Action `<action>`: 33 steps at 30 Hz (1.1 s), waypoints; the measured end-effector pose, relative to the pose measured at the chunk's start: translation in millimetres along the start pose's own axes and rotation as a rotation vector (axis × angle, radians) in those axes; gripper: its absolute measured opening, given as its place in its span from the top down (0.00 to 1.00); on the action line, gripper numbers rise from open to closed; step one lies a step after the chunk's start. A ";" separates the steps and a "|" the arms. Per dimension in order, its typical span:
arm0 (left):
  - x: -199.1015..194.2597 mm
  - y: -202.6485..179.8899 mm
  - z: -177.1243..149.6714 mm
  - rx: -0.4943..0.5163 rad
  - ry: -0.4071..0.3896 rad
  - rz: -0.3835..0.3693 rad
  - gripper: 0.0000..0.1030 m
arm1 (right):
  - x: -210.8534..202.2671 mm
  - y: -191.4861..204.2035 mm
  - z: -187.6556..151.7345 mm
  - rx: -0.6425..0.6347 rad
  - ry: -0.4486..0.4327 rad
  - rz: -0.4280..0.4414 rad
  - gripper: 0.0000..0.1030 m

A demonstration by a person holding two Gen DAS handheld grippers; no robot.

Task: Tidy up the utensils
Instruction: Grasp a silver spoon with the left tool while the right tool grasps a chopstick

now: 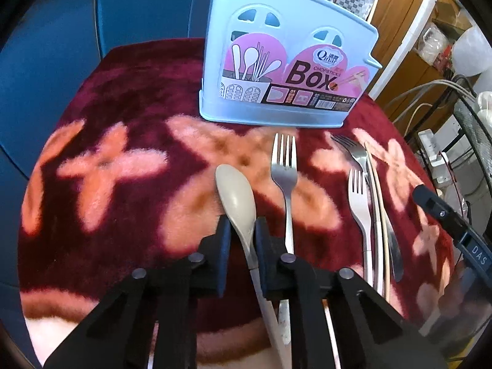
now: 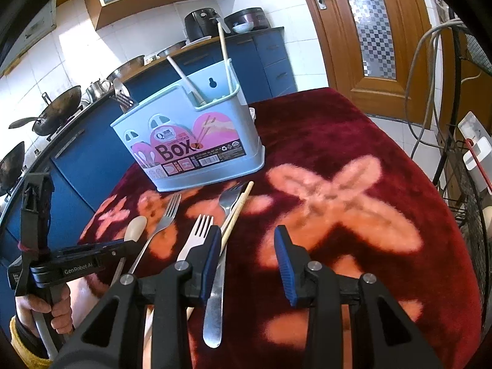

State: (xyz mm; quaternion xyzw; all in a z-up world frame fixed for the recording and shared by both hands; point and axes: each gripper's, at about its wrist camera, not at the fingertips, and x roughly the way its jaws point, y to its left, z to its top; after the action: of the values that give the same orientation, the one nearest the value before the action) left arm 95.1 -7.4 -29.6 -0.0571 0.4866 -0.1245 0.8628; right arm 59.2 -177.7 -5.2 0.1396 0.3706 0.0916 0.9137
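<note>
Left claw [image 1: 240, 240] is clamping the spoon [image 1: 236, 196] neck, bowl pointing at the box [image 1: 286, 61] by the table's far edge; right claw [image 2: 247, 261] is hanging apart.

My left gripper [image 1: 240, 240]: black frame, dark-blue pads [image 1: 262, 240], round grey screws, "GenRobot AI" lettering on its side. My right gripper [image 2: 248, 256]: black frame, ribbed blue pads [image 2: 284, 258], silver screws. My hand [image 2: 57, 309]: bare skin, yellow cuff [image 2: 21, 343].
</note>
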 end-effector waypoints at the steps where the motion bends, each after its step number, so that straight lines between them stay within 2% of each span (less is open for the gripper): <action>1: -0.7 1.0 0.1 -0.009 -0.006 -0.012 0.96 | 1.4 0.5 0.4 0.003 0.007 0.002 0.63; 10: -22.5 6.9 2.4 -0.047 -0.109 -0.092 0.97 | 27.3 4.8 11.1 0.013 0.098 0.028 0.63; 15: -36.2 10.9 6.5 -0.037 -0.164 -0.123 0.97 | 49.1 5.5 13.8 0.037 0.176 0.043 0.71; 19: -43.2 14.6 7.3 -0.040 -0.189 -0.143 0.97 | 55.9 4.4 18.2 0.056 0.186 0.059 0.79; 21: -43.7 15.6 7.0 -0.046 -0.194 -0.149 0.97 | 58.0 3.7 20.4 0.067 0.194 0.088 0.90; 27: -46.1 18.0 5.9 -0.062 -0.205 -0.160 0.97 | 58.6 -1.0 22.8 0.106 0.204 0.110 0.93; 33: -54.1 20.7 3.9 -0.067 -0.227 -0.160 0.97 | 39.1 -4.2 26.5 0.116 0.146 0.106 0.95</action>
State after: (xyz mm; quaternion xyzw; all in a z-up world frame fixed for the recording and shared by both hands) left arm 74.9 27.1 12.6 -0.1382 0.3834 -0.1694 0.8973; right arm 105.7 -176.0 -13.9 0.2043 0.4332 0.1280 0.8685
